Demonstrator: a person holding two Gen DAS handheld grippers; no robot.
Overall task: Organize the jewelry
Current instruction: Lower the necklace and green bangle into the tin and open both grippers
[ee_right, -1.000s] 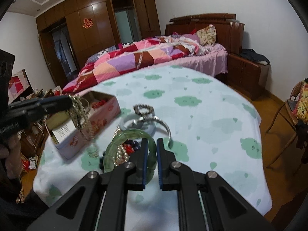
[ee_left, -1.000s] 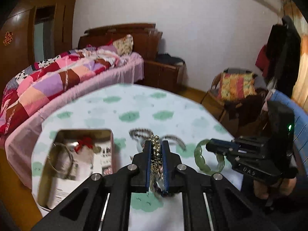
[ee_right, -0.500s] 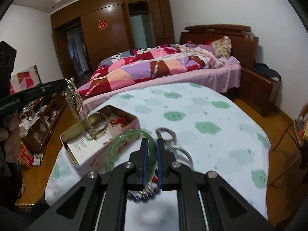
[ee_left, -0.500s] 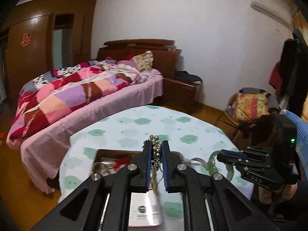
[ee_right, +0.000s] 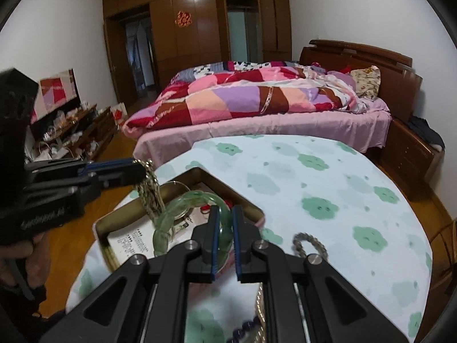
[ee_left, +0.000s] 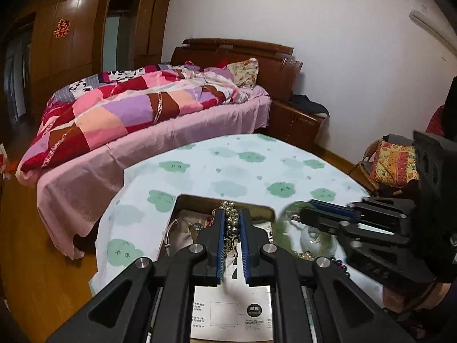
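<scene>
My left gripper (ee_left: 232,214) is shut on a metal bead chain (ee_left: 230,223) that hangs over the open tin box (ee_left: 182,200); from the right wrist view the chain (ee_right: 150,194) dangles from the left gripper (ee_right: 141,168) above the box (ee_right: 217,181). My right gripper (ee_right: 224,214) is shut on a green jade bangle (ee_right: 182,205), held over the box. In the left wrist view the bangle (ee_left: 282,228) is blurred beside the right gripper (ee_left: 307,210). The box holds a silver bangle (ee_left: 171,231), a red item and paper cards (ee_left: 231,308).
The round table has a white cloth with green clouds (ee_right: 328,188). A twisted silver bracelet (ee_right: 310,241), pearls and dark beads (ee_left: 340,263) lie on it right of the box. A bed (ee_right: 271,105) stands behind the table. A wicker chair (ee_left: 391,165) stands at right.
Both grippers have moved left over the tin box with their jewelry. The green bangle now hangs above the box's inside, and the chain hangs lower into it.
</scene>
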